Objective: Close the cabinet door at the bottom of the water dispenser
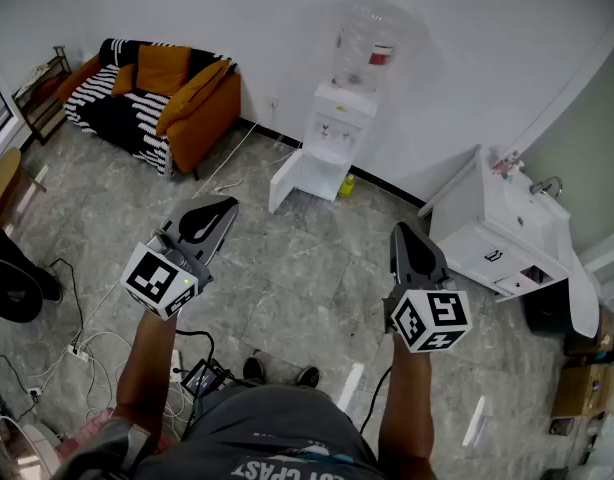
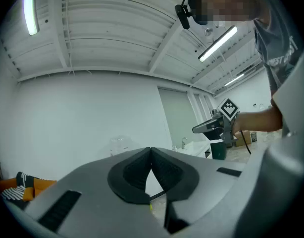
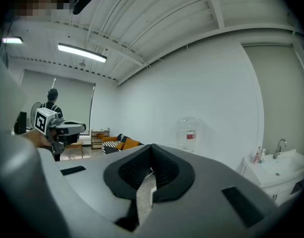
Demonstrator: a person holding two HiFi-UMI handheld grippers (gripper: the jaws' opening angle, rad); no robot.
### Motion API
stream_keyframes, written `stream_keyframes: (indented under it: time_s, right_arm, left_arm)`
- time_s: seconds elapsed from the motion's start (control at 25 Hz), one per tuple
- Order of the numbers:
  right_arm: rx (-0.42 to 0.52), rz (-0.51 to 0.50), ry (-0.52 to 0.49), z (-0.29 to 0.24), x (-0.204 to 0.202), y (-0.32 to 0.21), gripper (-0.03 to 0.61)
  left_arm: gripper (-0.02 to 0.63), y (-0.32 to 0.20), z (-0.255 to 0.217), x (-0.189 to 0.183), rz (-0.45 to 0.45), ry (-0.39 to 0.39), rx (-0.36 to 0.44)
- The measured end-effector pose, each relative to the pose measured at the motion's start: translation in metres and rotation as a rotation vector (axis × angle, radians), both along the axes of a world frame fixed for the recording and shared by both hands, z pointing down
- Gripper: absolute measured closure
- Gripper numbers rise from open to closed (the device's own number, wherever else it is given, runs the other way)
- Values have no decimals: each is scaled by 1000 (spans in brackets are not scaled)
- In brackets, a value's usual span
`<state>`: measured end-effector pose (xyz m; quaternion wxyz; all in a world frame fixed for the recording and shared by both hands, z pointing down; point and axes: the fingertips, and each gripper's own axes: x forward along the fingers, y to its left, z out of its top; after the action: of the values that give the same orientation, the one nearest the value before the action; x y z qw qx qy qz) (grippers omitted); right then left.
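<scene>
**Door open at the dispenser's base, 2 grippers closed and far off**

Cabinet door [image 1: 291, 180] at the bottom of the white water dispenser [image 1: 339, 128] stands swung open to the left, by the floor's [image 1: 307, 268] far edge against the wall. A small yellow object [image 1: 346, 185] lies just right of the dispenser's base. An orange sofa [image 1: 157, 98] fills the far left corner. The left gripper [image 1: 219, 211] and right gripper [image 1: 404, 234] are well apart from the dispenser, each with its jaws pressed together on nothing.

Grey printed T-shirt [image 1: 277, 443]; grey left gripper [image 1: 223, 208] and right gripper [image 1: 404, 233], black-and-white marker cubes [image 1: 163, 279]
</scene>
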<state>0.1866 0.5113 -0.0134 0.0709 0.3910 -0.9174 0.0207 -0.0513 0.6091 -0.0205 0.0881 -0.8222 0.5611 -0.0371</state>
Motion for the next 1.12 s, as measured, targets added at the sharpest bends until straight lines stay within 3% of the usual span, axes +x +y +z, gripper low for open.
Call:
stream_keyframes:
  time_s: [0.52,0.88,1.12]
  right_arm:
    - [-5,26,0,5,-7,-1,551]
    - [-5,41,-69,3,-19,3,551]
    - [-18,55,-61,7,-13,-16,551]
  left_arm:
    - [598,-4,8,-10,22,1,-4]
    - [598,-2,11,-22,43,5,-2]
    - [598,-19,17,-16,54,8,-21]
